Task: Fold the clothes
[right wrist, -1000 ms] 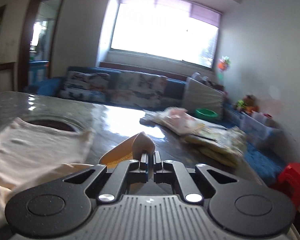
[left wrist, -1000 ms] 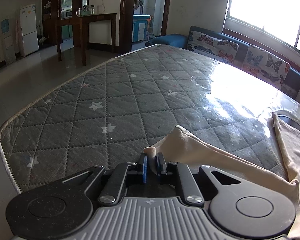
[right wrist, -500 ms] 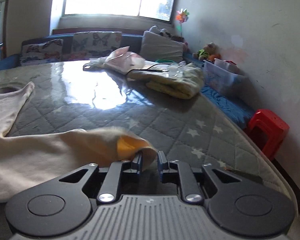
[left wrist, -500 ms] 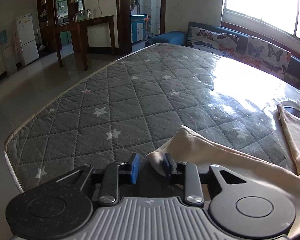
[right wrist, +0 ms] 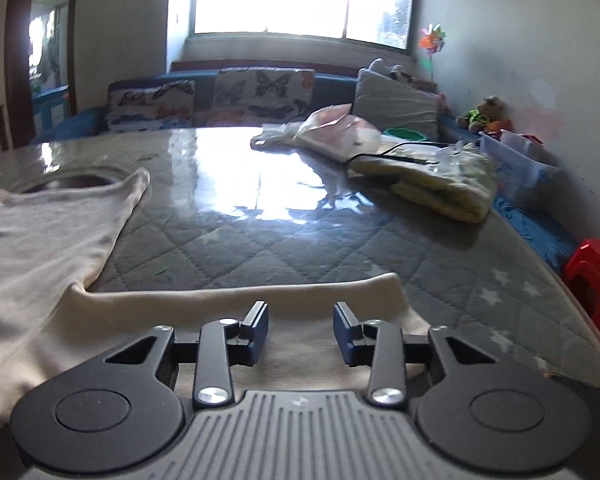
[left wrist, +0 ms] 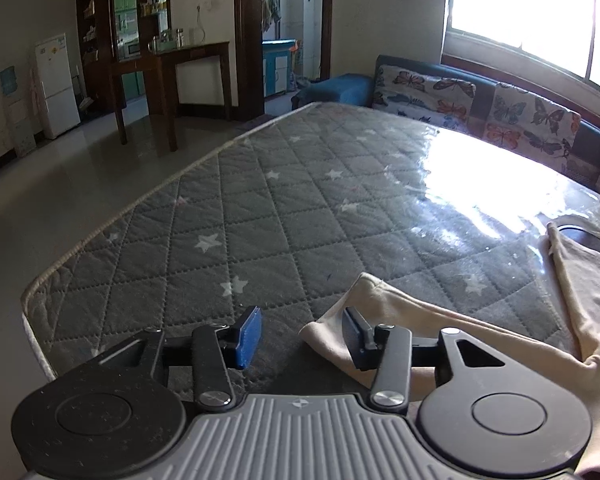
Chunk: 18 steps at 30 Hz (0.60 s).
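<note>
Cream cloth of the shirt (right wrist: 40, 248) is spread flat on the mattress (left wrist: 300, 208). Its 2 sleeves run sideways: one lies under the parted right gripper (right wrist: 300, 330), one beside the parted left gripper (left wrist: 300, 334). Nothing is gripped.

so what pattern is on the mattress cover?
Grey diamond quilting with scattered white stars on the mattress cover; clearest in the left wrist view.

A cream long-sleeved top (right wrist: 40, 248) is lying flat on the mattress, its neckline at the far end and its sleeves (left wrist: 440, 328) stretching out sideways along the near edge.
</note>
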Each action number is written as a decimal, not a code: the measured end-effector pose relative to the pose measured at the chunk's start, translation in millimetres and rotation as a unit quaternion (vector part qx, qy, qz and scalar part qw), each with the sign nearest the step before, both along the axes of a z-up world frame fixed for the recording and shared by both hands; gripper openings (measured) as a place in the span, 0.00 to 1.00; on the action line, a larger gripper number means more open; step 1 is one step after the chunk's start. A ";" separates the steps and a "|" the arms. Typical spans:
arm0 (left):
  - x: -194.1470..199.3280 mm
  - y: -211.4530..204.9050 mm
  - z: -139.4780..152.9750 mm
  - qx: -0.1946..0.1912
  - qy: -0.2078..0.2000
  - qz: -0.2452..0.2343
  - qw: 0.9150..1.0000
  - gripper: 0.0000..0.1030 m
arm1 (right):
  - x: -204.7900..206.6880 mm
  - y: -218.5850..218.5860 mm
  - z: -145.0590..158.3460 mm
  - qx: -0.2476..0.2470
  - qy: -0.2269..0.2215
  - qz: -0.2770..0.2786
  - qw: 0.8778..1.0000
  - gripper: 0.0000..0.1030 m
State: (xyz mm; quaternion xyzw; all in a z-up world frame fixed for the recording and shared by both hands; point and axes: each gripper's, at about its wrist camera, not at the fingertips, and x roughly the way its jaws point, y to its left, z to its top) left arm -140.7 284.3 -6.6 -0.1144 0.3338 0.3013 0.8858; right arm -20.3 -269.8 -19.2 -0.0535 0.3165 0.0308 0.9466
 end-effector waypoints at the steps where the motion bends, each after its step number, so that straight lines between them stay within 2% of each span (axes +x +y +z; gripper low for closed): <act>1: -1.3 -1.6 2.6 0.002 -0.002 -0.003 1.000 0.47 | 2.2 1.9 -2.0 -0.003 0.003 0.003 1.000 0.35; 4: -6.2 -9.2 11.3 -0.003 -0.012 -0.032 0.999 0.47 | 2.5 4.4 1.1 -0.010 0.006 0.013 1.000 0.37; 6: -9.3 -20.7 17.3 -0.020 -0.021 -0.081 0.996 0.47 | -2.3 7.2 8.0 -0.006 0.006 0.029 1.000 0.37; 9: -11.0 -51.1 23.6 -0.028 -0.028 -0.162 0.986 0.49 | -15.9 17.7 19.6 -0.009 -0.004 0.066 0.998 0.43; 11: -9.9 -74.8 25.0 -0.046 -0.030 -0.227 0.972 0.49 | -30.0 33.2 30.2 -0.011 -0.011 0.116 0.993 0.43; 15: -10.6 -124.1 28.1 -0.058 -0.035 -0.348 0.935 0.50 | -50.7 58.1 43.7 -0.003 -0.013 0.206 0.978 0.44; 18: -10.4 -162.4 28.8 -0.063 -0.036 -0.423 0.903 0.50 | -70.9 85.4 50.2 0.002 -0.001 0.297 0.955 0.44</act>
